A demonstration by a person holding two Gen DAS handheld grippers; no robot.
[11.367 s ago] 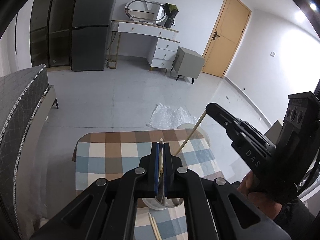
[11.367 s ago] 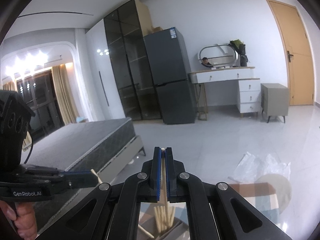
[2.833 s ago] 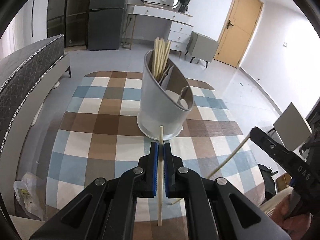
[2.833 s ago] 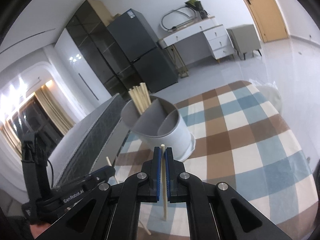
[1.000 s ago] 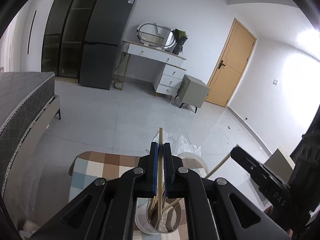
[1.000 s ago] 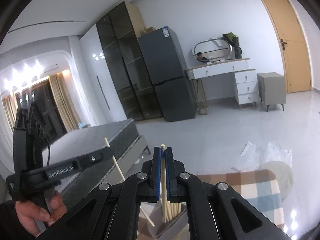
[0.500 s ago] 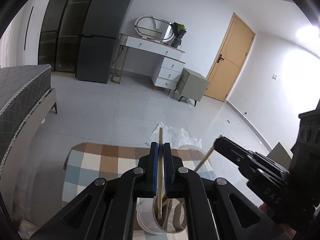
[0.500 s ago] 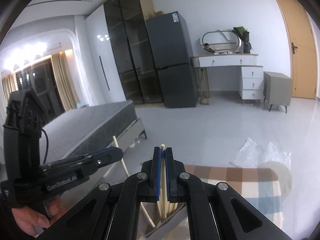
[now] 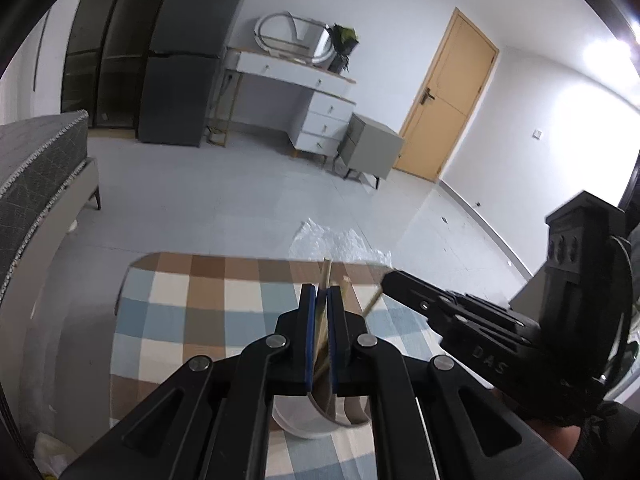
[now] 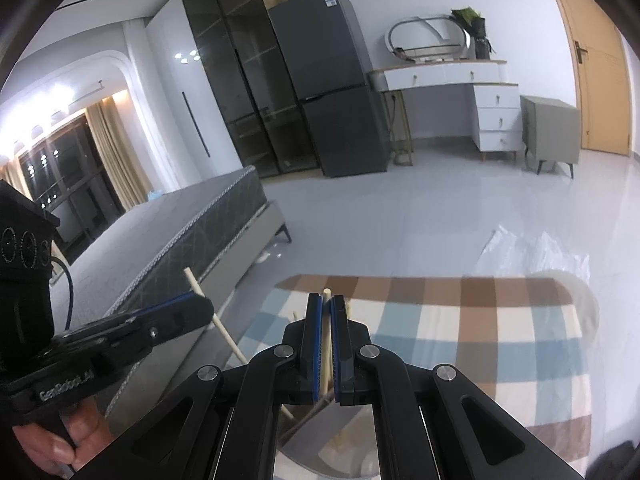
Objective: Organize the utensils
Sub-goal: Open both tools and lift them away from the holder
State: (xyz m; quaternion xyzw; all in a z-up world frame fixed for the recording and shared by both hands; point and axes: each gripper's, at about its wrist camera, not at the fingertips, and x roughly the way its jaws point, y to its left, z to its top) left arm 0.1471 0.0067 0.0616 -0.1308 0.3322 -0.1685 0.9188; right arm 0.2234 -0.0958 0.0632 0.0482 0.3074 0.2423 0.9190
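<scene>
Chopsticks fill both grippers. Low in the centre of the left wrist view, the left gripper (image 9: pixel 319 300) has its blue-padded fingers (image 9: pixel 307 320) nearly closed on a pale wooden chopstick (image 9: pixel 325 280), whose tip pokes up just past the pads toward the frame's middle. Below the fingers, at the bottom centre, sits the white round utensil holder (image 9: pixel 304 420), its rim partly hidden by the black gripper body; the chopstick's lower part runs down toward it, but whether it touches the inside cannot be told. At the right of that frame the right gripper (image 9: pixel 390 282) comes in from the edge, its tip pinching a second thin wooden chopstick (image 9: pixel 372 302) that slants down to the left.

In the right wrist view, that gripper's blue pads (image 10: pixel 314 320) stand close together at lower centre with the stick upright between them, above the holder at the bottom edge. The left gripper enters from the left edge, its chopstick slanting down to the right toward the holder.

Beneath both lies the blue, brown and cream checked tablecloth (image 9: pixel 192 312).
</scene>
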